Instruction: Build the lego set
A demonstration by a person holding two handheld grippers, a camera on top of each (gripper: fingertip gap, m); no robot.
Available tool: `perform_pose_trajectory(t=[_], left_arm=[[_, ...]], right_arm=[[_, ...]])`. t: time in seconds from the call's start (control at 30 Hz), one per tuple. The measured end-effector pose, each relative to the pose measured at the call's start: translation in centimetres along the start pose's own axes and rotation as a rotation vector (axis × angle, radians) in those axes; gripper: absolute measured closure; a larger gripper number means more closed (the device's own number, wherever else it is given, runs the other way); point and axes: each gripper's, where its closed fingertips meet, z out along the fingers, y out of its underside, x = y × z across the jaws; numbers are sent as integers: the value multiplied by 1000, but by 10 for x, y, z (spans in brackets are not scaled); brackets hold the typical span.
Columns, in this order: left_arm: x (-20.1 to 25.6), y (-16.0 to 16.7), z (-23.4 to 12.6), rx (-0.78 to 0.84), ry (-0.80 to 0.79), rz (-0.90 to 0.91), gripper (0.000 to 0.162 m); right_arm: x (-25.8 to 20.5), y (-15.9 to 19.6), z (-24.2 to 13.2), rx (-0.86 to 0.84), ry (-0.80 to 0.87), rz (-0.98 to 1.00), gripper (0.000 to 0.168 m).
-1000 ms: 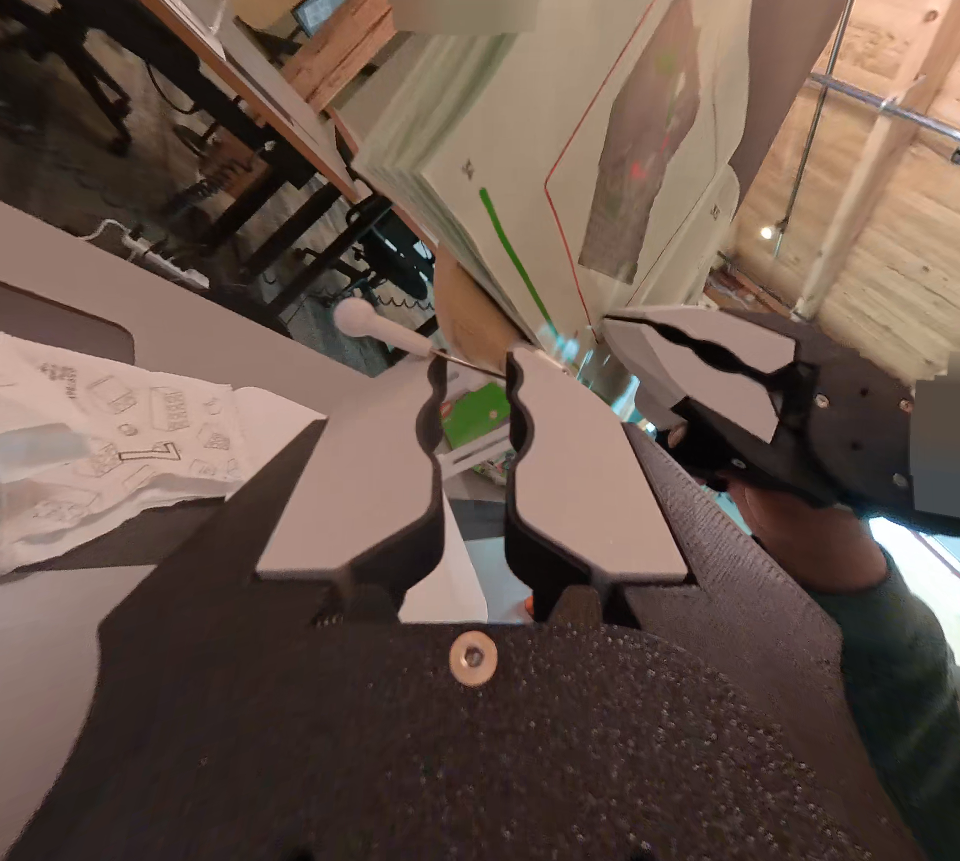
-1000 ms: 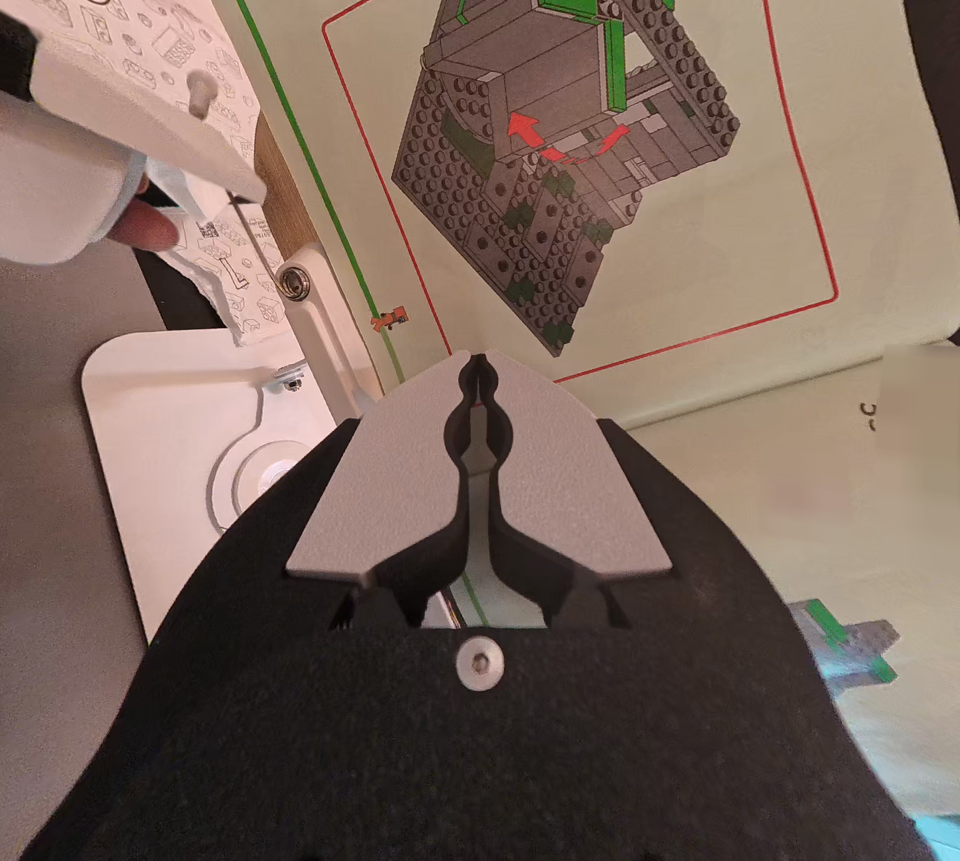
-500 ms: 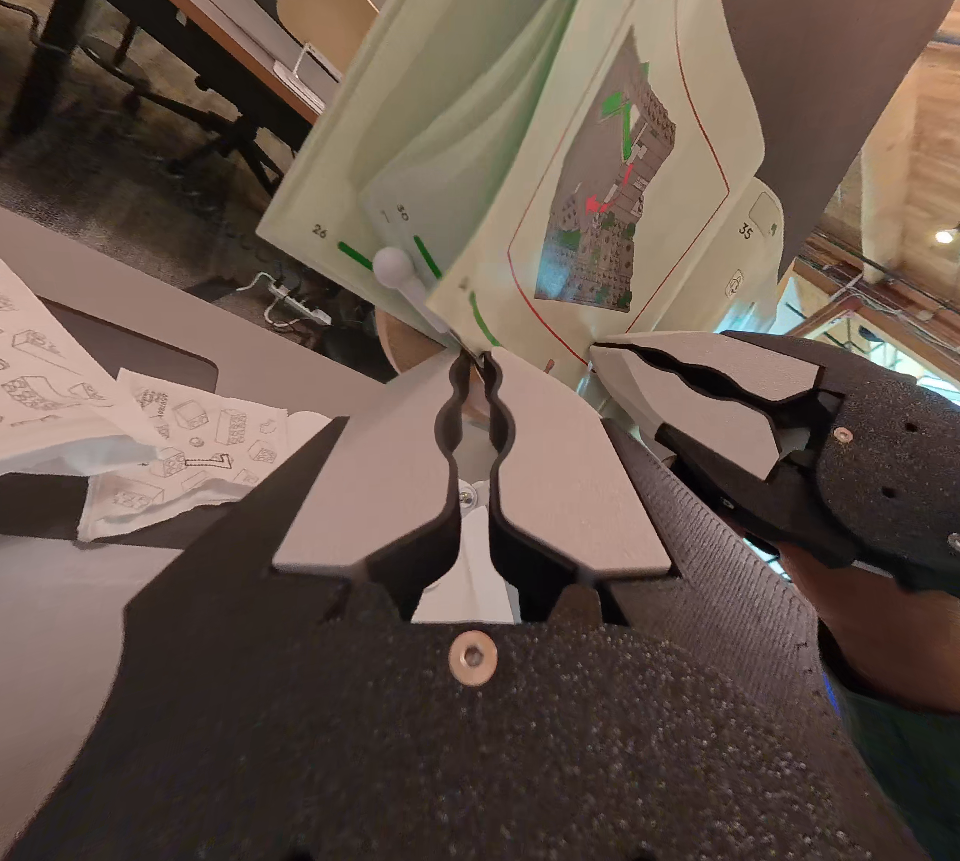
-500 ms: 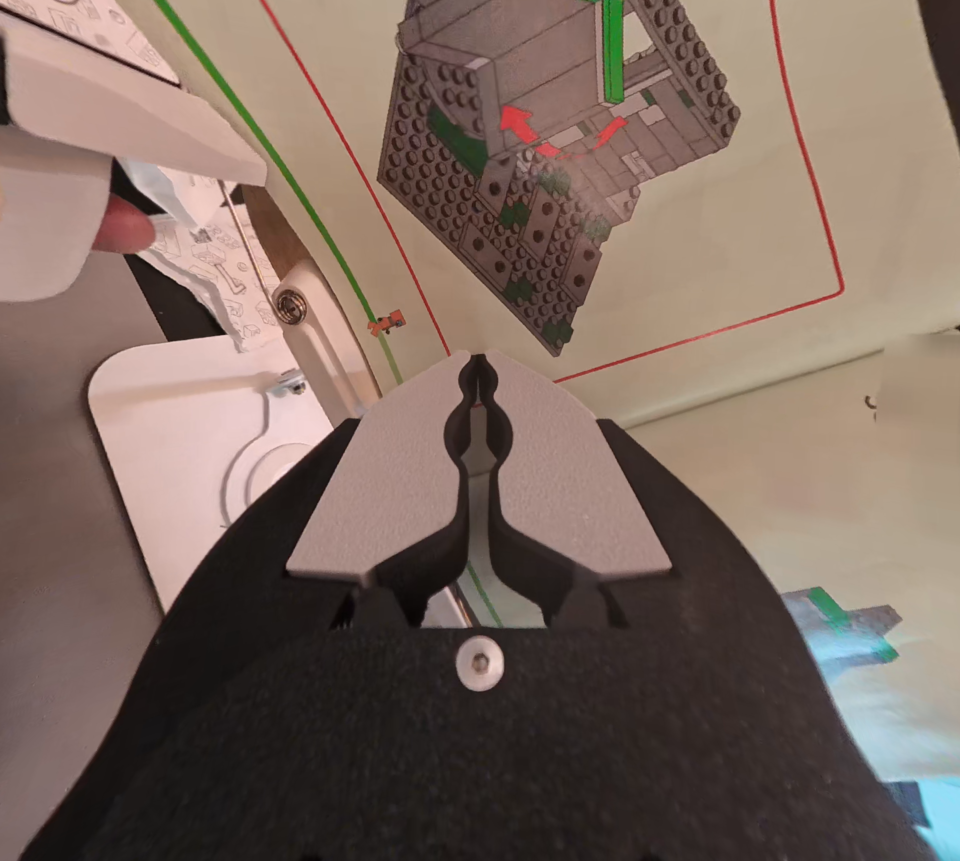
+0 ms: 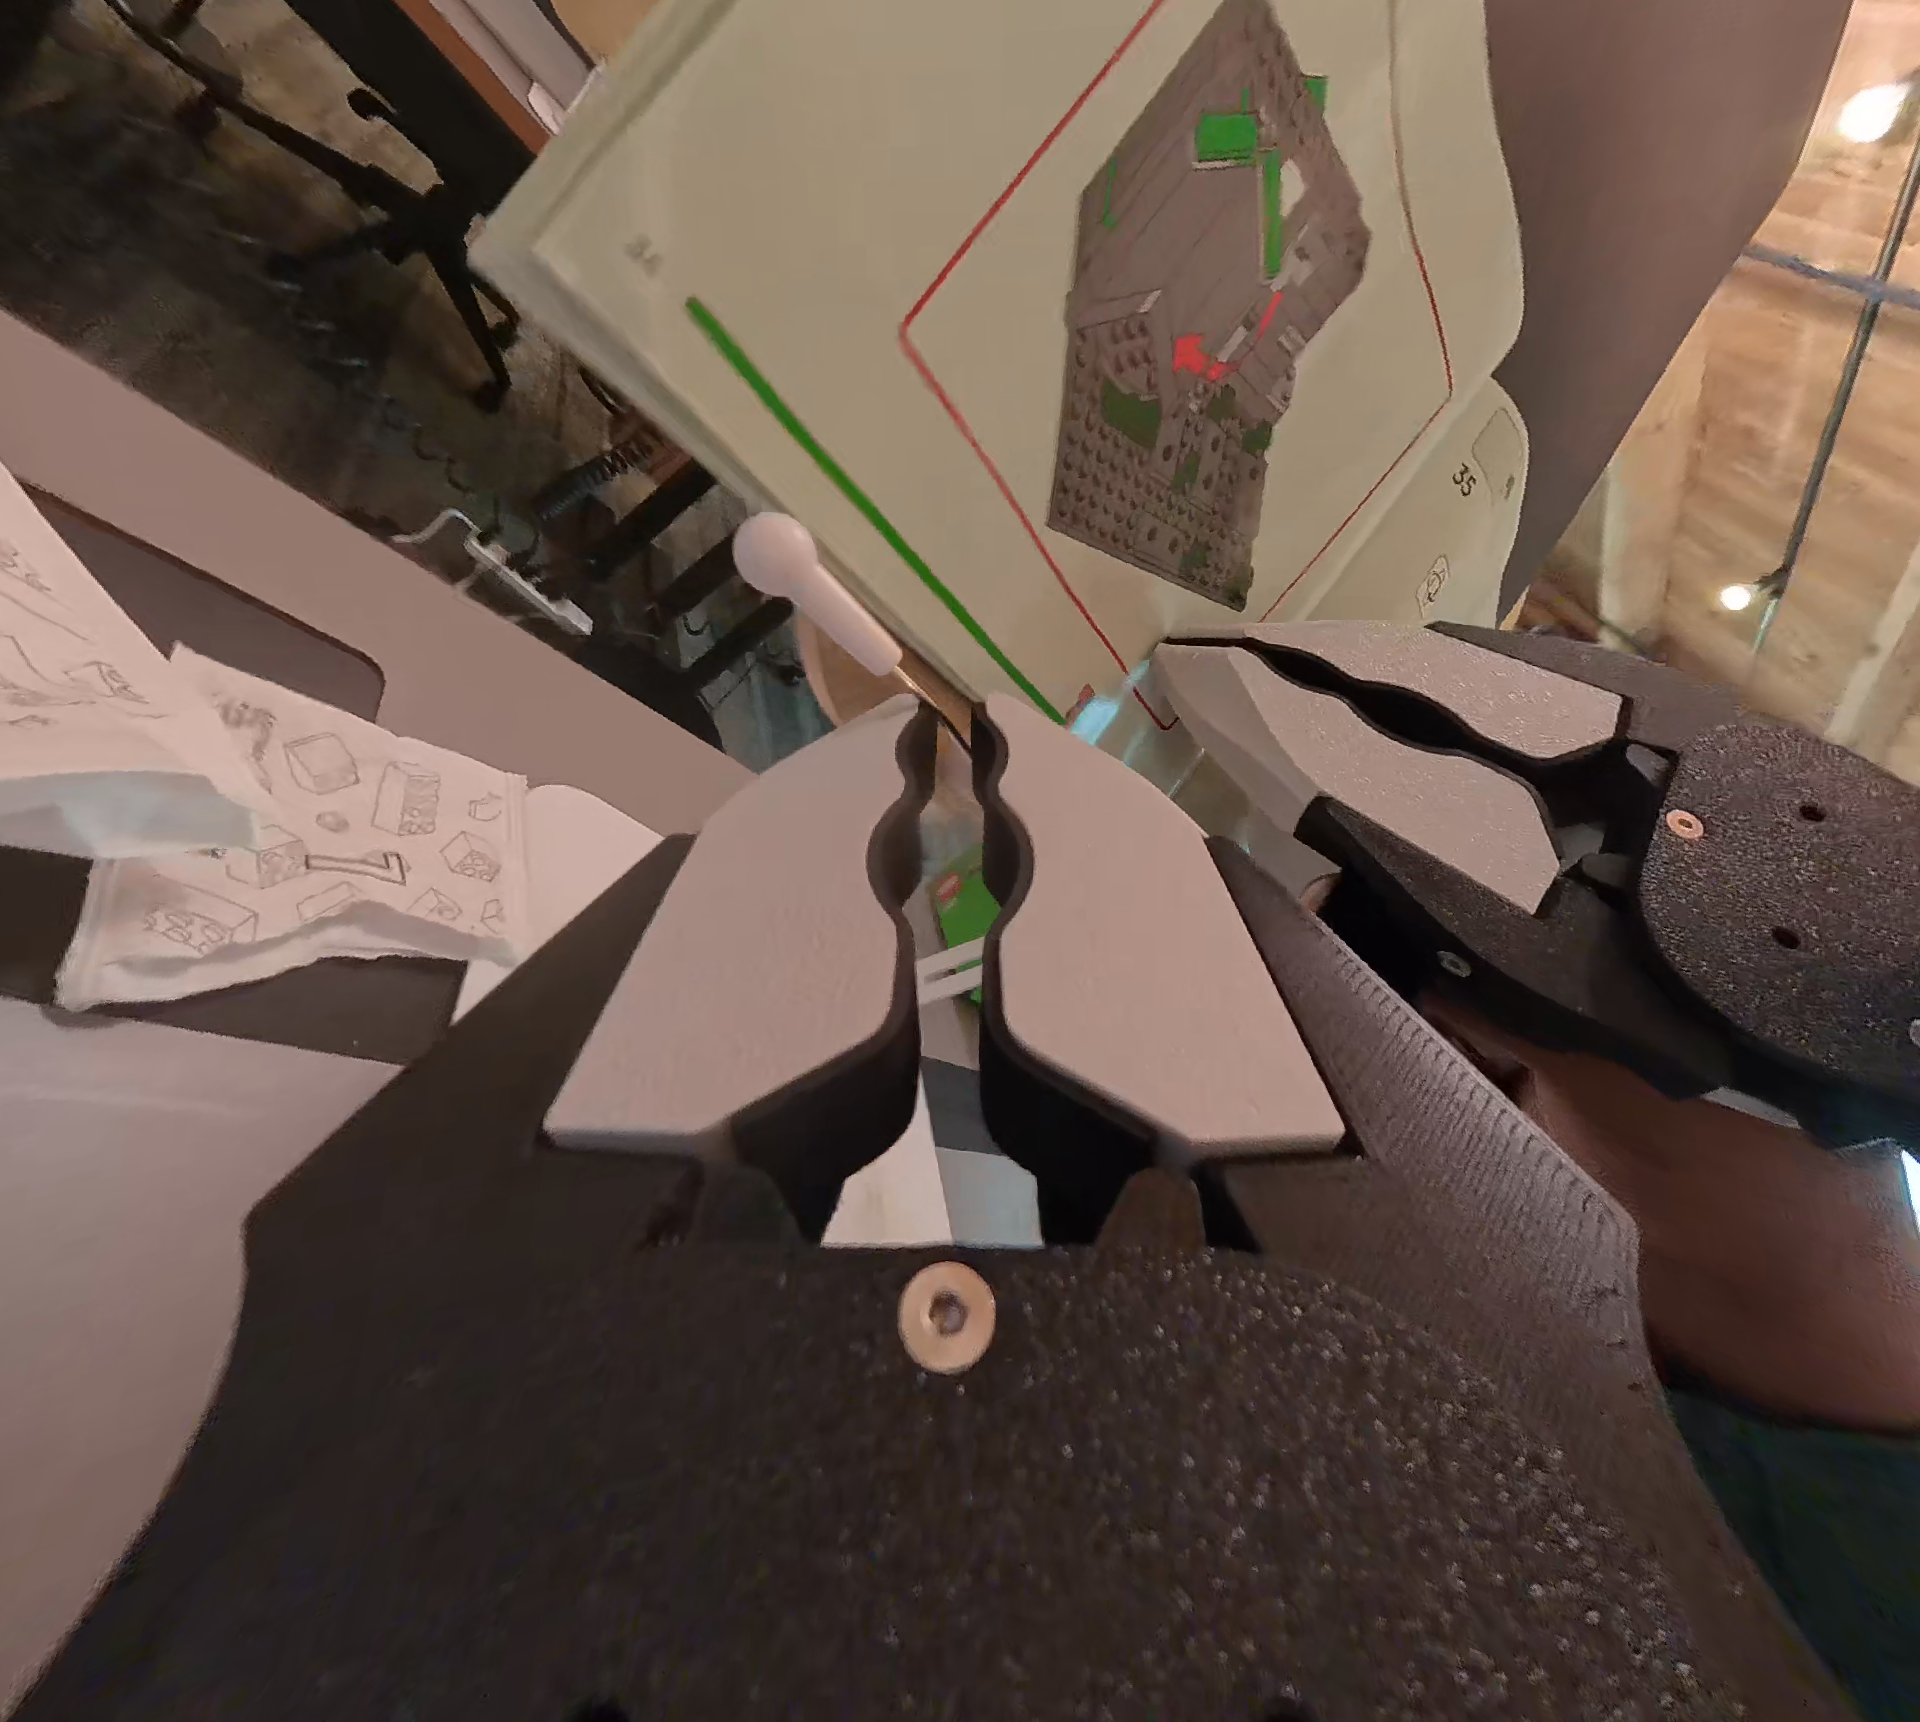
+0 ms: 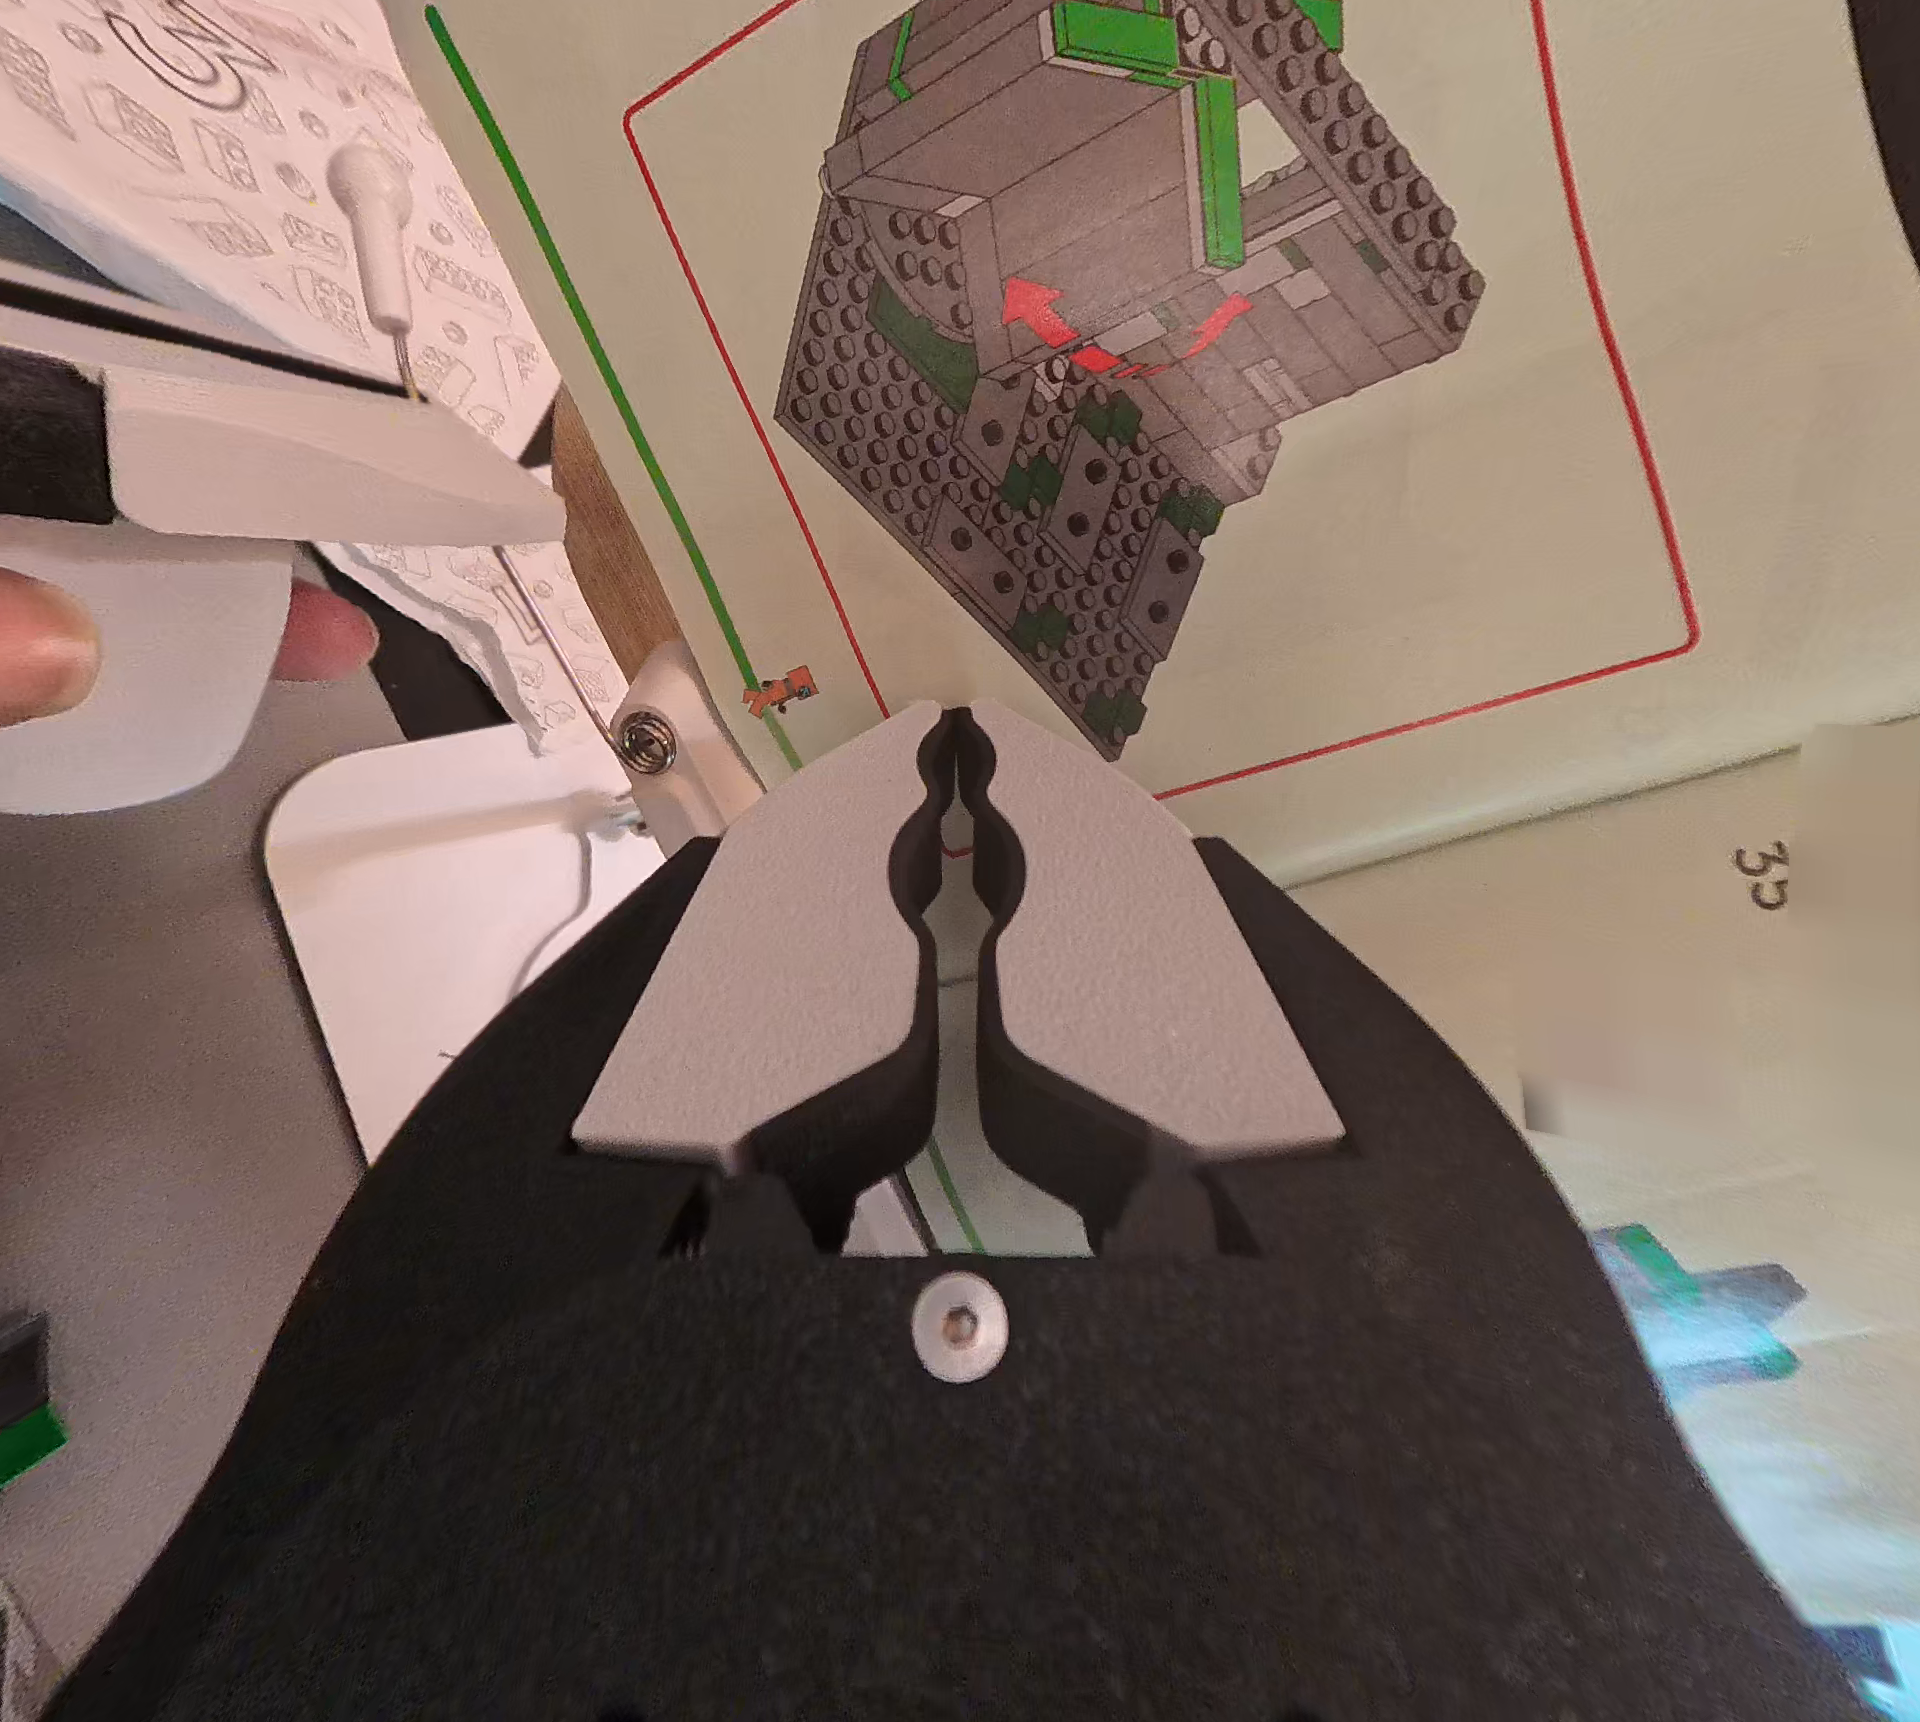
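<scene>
Grey tabletop (image 5: 125, 1142) with torn white paper bags printed with little bricks (image 5: 312, 851). Behind, a dark floor, a black desk (image 5: 343, 72) and wooden walls, seen only from the left. Pale green lego instruction booklet (image 6: 1039, 114) propped open on a white wire-armed stand (image 6: 436, 893); grey and green brick drawing clear only from the right. Left hand-held gripper (image 5: 948, 722) narrow, pinching the stand's thin wire arm (image 5: 821, 607). Right hand-held gripper (image 6: 958, 716) pinched tight, touching the page's bottom edge.

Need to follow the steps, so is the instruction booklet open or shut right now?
Open: the instruction booklet stands on its stand showing a build diagram, with the right gripper pinching its lower edge.
</scene>
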Motion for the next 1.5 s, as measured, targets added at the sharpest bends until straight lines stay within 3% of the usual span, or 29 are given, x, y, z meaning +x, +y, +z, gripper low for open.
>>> perform_pose_trajectory(t=[0.03, 0.2, 0.3, 0.4, 0.5, 0.63, 0.77, 0.9, 1.07, 1.23, 1.37, 1.5], left_arm=[[4, -2, 0, 1, -8, 42, 157], [21, -6, 3, -11, -80, 296, 158], [35, -6, 11, -69, -110, 543, 157], [53, 6, 25, -185, -120, 862, 154], [75, 18, 32, -215, -77, 1164, 162], [85, 43, 38, -330, -44, 1336, 162], [81, 36, 34, -280, -86, 1379, 162], [83, 30, 9, -235, -64, 1278, 162], [78, 21, -28, -132, -90, 1196, 162], [79, 28, -58, -100, -115, 1098, 162], [93, 35, -75, -66, -128, 1066, 162], [100, 38, -89, -35, -146, 1038, 162]], right_arm=[[0, 0, 0, 11, -8, 17, 168], [0, 0, 1, 38, -67, 129, 168], [-1, -1, -1, 54, -122, 192, 168], [-2, -5, -8, 106, -208, 314, 168], [11, -8, -28, 180, -257, 477, 168], [33, 14, -57, 212, -245, 591, 168], [36, 45, -82, 236, -234, 630, 168], [31, 85, -105, 246, -149, 606, 166], [28, 133, -129, 314, 89, 681, 164], [18, 174, -144, 352, 285, 880, 165], [13, 181, -162, 398, 343, 1013, 168], [11, 167, -178, 405, 340, 964, 168]])
